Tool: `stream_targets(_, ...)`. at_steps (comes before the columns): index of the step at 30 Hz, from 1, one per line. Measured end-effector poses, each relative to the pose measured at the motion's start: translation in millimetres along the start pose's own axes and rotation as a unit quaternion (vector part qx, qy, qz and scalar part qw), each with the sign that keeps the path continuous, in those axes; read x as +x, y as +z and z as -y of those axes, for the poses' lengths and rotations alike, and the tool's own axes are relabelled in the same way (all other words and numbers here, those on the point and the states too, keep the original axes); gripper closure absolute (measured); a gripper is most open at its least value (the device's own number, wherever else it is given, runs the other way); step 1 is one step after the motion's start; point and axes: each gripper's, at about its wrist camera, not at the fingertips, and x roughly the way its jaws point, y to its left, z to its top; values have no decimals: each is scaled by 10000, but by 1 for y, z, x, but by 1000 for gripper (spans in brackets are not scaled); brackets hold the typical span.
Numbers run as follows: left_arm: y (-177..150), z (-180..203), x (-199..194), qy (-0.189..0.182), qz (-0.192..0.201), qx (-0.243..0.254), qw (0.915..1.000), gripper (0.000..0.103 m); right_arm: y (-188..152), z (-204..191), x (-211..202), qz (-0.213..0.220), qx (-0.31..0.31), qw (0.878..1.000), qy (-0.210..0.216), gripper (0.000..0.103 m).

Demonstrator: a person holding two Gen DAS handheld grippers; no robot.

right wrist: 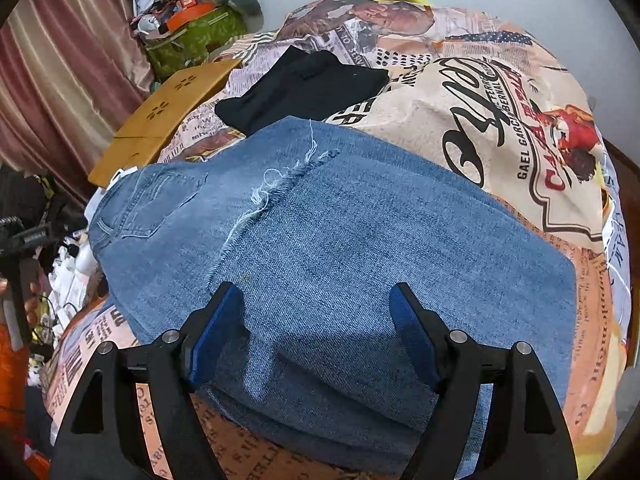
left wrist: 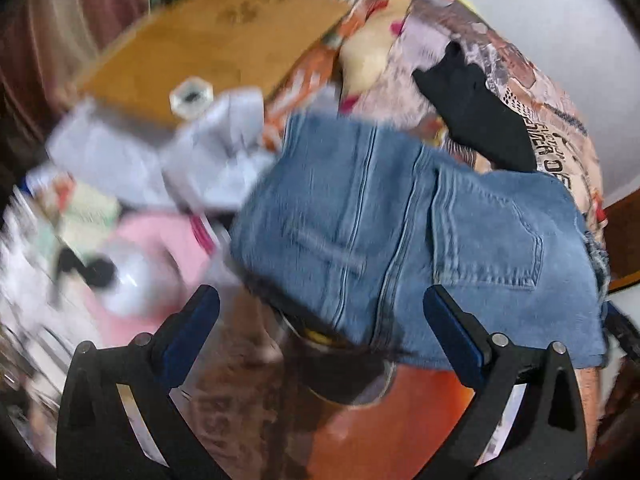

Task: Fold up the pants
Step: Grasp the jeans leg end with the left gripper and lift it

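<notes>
**Both tongs released over the folded jeans**

We see the blue jeans [right wrist: 328, 240] lying on the bed cover [right wrist: 460, 128] with newspaper print, already folded into a compact block. In the right wrist view they lie directly ahead of the right tongs [right wrist: 316, 340] and partly between the blue pads [right wrist: 216, 332]. The jaws stand wide apart and do not press the cloth, so the right tongs are released. We judge they are held low over the denim because a fold was laid here and the cloth can now rest by itself.

In the left wrist view, which is blurred, the left tongs [left wrist: 320, 332] are also spread wide and hold nothing. The jeans [left wrist: 420, 240] lie just ahead of them and toward their right pad, with the back pocket [left wrist: 492, 240] facing up.

A black garment [right wrist: 304, 88] lies beyond the jeans, far from both tongs, probably set aside there. A wooden board [right wrist: 160, 120] lies further to the left. We judge the folding to be nearly complete
</notes>
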Motion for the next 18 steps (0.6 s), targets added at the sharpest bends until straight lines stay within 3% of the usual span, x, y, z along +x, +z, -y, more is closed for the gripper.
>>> stream_targets(4,-9,-22,25,-1076,-552,-737,9899,0,0,-2,1,-3,-34,10000,-62,25)
stream_targets(9,-12,-30,53,-1560,-876,-1187,9767,0,0,-2,2,-24,-32,10000,-78,24)
stream_targets(12,-10,-28,69,-1668,-1027,-1377,9709,0,1,-2,2,-34,-33,9999,-95,24)
stream_targets(14,-6,-25,75,-1568,-949,-1424,9727,2,1,-2,3,-43,-22,9999,-109,23)
stream_targets(18,7,-13,63,-1320,-531,-1092,9838,26,0,-1,3,-45,8,9999,-130,22)
